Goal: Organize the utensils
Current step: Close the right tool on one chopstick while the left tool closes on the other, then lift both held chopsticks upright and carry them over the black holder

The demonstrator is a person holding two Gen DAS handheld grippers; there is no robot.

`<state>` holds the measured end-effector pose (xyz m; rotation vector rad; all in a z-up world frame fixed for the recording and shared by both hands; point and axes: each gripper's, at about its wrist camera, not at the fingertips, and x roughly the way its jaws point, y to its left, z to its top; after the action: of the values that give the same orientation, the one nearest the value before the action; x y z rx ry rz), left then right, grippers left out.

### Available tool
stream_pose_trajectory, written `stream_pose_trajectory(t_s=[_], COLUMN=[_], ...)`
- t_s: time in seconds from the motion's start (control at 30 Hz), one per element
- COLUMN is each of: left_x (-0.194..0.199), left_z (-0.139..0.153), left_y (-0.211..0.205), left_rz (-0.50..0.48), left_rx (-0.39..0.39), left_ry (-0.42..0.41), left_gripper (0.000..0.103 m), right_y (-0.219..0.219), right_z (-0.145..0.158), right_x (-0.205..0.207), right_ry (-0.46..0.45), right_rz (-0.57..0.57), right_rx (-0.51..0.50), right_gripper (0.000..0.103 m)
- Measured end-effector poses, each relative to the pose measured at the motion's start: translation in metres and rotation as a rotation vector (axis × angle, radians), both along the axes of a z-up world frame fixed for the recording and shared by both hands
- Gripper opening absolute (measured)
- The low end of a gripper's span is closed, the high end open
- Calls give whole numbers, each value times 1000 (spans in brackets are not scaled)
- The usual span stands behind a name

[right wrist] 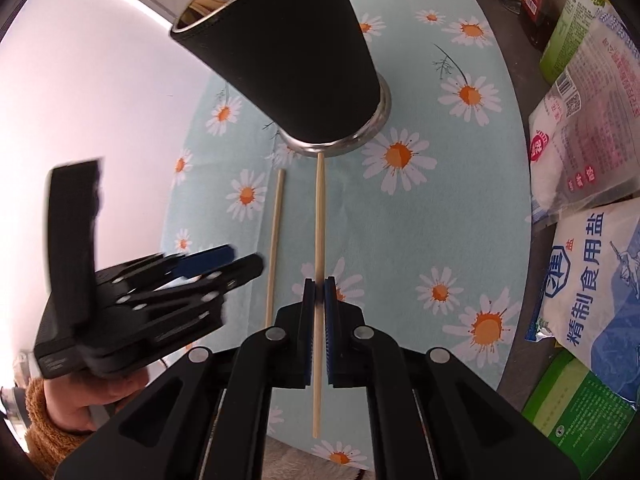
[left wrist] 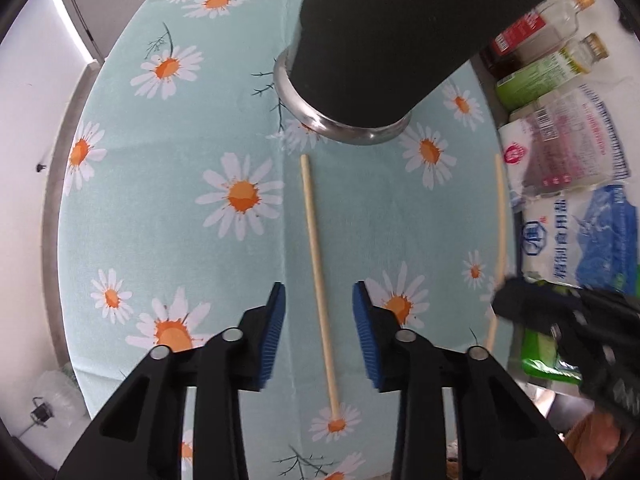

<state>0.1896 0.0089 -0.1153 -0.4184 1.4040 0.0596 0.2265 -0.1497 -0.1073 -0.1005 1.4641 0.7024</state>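
Note:
A black utensil cup (left wrist: 384, 40) with a steel base stands on the daisy tablecloth (left wrist: 180, 208); in the right wrist view the cup (right wrist: 296, 60) holds several chopsticks. One chopstick (left wrist: 318, 280) lies flat on the cloth, running between the open pads of my left gripper (left wrist: 319, 300). My right gripper (right wrist: 319, 292) is shut on a second chopstick (right wrist: 319, 208), whose far tip reaches the cup's base. The lying chopstick (right wrist: 274, 240) shows just left of it. The right gripper (left wrist: 560, 320) shows blurred at the right of the left wrist view.
Salt and sugar bags (right wrist: 592, 272) and a green packet (right wrist: 576, 404) line the right side beyond the cloth. Several bottles (left wrist: 540, 52) stand at the far right. The cloth's left edge borders a grey counter rim (left wrist: 56, 184).

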Motion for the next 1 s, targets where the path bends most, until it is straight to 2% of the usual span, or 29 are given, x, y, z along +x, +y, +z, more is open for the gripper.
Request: stream_pose_trajectory(t_s=[0.03,0.37,0.5,0.57,0.83,1.0], left_x=[3,18,19,21,15,7], left_z=[-2,-19,-25,-27,-26,-18], left_y=[-4,-35,-42,-44,-25,-19], left_rz=[-3,25,32,42,61,62], left_rx=[20,105,127,124,81,45], left_ry=[9,72,80,80,77,40], left_gripper=[24,17,7,4,4,4], right_y=[-5,-30,-32,-31,-27,-28], right_z=[0,6,8,7,5,1], right_x=[-1,-3,-2,-2,-5,-4], right_ry=[6,25,33,37,45,37], right_rz=[4,11,22,27,47,19], right_rx=[8,65,77,80,73,64], right_gripper=[5,5,5,5,5,5])
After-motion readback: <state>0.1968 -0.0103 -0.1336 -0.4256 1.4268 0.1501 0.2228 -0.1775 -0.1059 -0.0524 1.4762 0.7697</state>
